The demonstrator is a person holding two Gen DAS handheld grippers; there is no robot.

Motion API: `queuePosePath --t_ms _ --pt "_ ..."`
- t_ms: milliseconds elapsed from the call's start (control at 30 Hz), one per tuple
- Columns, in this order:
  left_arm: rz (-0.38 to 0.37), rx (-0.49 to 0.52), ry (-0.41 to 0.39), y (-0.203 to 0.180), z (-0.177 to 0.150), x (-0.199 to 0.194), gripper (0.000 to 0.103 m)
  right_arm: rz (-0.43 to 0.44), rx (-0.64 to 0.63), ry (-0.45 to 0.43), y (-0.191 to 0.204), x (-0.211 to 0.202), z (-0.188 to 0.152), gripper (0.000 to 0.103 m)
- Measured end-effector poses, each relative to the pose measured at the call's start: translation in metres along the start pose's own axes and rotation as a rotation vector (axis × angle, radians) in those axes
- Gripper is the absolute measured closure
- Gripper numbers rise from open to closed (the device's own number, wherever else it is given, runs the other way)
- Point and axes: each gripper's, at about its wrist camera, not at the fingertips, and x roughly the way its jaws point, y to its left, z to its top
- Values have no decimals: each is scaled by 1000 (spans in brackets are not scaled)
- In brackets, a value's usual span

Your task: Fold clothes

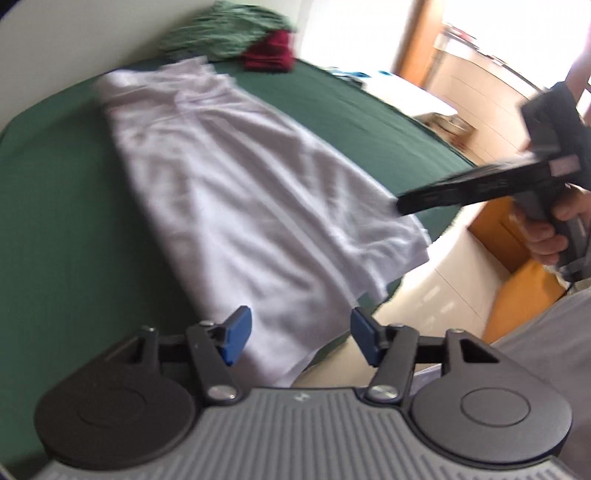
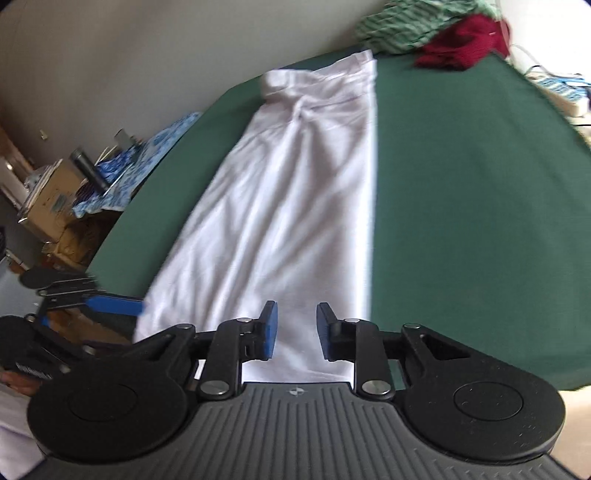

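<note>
I see the white garment (image 2: 291, 206) stretched long and creased on the green table (image 2: 461, 221), waist toward 12 o'clock. My left gripper (image 1: 301, 338) and right gripper (image 2: 293, 330) both gape empty above its near hem, which the gripper body hides. Motion blur smears everything.

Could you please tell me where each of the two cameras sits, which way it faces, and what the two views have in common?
Left wrist: sits behind the open left tongs, looking along the white garment on the green surface; the right tongs and a hand show.
Right wrist: sits behind the open right tongs, looking up the garment's length; the left tongs show.
Shared: garment, green surface, striped green cloth, dark red cloth.
</note>
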Motion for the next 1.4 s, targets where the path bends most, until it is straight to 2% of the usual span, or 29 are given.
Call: queuePosePath --t_ms 133,167,267,333,500,600,667,700,733,767,833,1100,1167,1200,1233,1300,1400 --pt "117 -179 3 23 -30 -13 39 -23 11 33 -31 -10 -6 72" --pt "125 -215 8 23 -35 -12 39 -2 25 25 -35 -11 -7 71" --pt "96 -303 7 20 -44 -7 40 47 47 35 -40 -12 -6 69" --pt "78 -336 -23 14 -44 -4 39 74 34 58 -40 -13 -6 69" --pt "45 -467 -27 29 -43 10 37 111 3 119 -41 -14 -8 69" --pt "27 -472 -33 31 -38 16 28 134 8 144 -46 -8 -9 69" --pt "0 -468 -15 30 -35 22 17 158 18 154 -49 -4 -10 70" --pt "-11 -468 -4 29 -35 25 17 172 24 156 -50 -3 -11 67" --pt "-20 -469 9 28 -35 29 24 185 30 157 -50 -2 -11 66" --pt "-28 -470 22 27 -35 32 42 193 31 152 -50 -2 -12 66" --pt "-29 -470 53 26 -33 40 55 205 34 147 -51 -3 -12 66" --pt "-37 -448 58 20 -25 38 57 223 46 206 -55 5 -12 65" --pt "-33 -441 63 20 -24 37 75 232 40 226 -54 12 -13 67" --pt "-32 -438 66 20 -23 37 80 232 41 230 -55 14 -13 79" --pt "-30 -435 68 19 -23 37 90 232 41 233 -55 15 -13 96" --pt "-26 -429 73 19 -21 36 97 242 40 230 -57 14 -12 97" --pt "-21 -420 79 18 -19 34 100 273 -2 228 -55 7 -9 97"
